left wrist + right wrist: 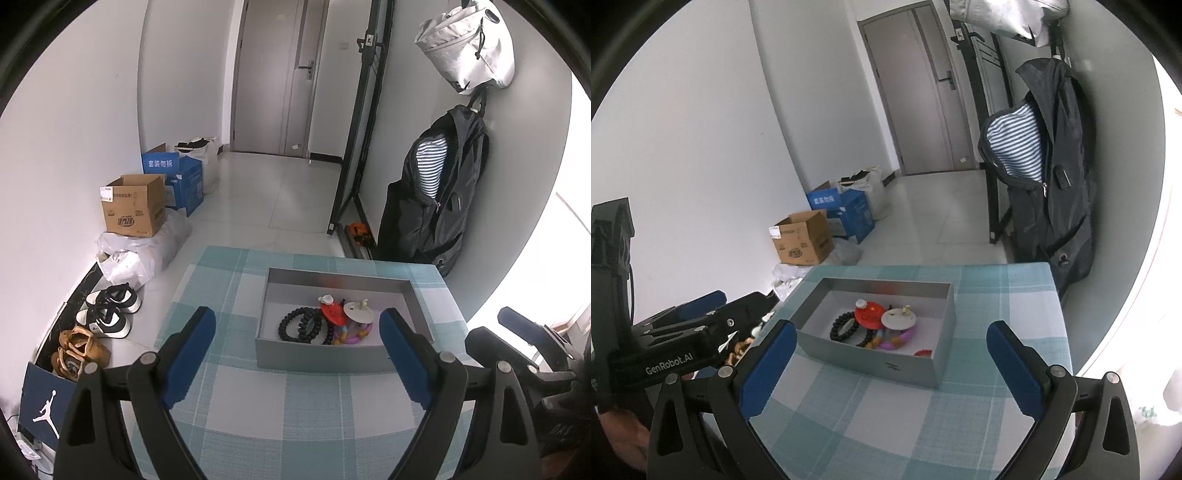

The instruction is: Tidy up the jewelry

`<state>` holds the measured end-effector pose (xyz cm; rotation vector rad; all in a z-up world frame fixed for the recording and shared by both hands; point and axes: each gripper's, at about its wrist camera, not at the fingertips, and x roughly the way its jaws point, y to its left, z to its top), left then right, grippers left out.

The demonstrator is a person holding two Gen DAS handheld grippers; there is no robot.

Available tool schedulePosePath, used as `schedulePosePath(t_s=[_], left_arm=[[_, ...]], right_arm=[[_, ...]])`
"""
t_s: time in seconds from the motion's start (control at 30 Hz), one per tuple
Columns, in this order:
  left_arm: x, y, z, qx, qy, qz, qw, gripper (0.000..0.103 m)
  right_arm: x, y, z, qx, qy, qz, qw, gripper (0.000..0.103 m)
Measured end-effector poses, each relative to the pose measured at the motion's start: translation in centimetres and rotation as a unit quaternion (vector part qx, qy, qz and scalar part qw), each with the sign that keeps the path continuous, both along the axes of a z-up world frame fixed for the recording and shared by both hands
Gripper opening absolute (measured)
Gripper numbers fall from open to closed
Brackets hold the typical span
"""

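Hovering low over the checked table [295, 398], left tongs [297, 334] gaping wide, blue pads [190, 354] gripping nothing. Sitting dead ahead between those pads, the grey tray [332, 356], resting flat on the cloth. Lying inside it, from left to right: a black beaded bracelet [301, 325], a red disc piece [332, 313], a white disc piece [358, 312], and a purple ring [356, 332] tucked under them, all bunched together and touching. Moving over to the right-wrist view: right tongs [892, 352] also spread wide and holding nothing, poised above the table just short of the tray's near wall. Peeking out at the tray's right near corner, a small red item [922, 352], apart from the main cluster.
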<state>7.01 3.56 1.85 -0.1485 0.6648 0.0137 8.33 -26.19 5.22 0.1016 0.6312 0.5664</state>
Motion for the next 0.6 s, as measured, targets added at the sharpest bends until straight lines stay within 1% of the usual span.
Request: schedulePosePath(t_s=[0.6], left_arm=[[0.51,-0.27,-0.22,-0.004,0.008,-0.006,0.9999,0.087]], right_arm=[[0.36,-0.23,-0.40,0.002,0.011,-0.005,1.000,0.103]])
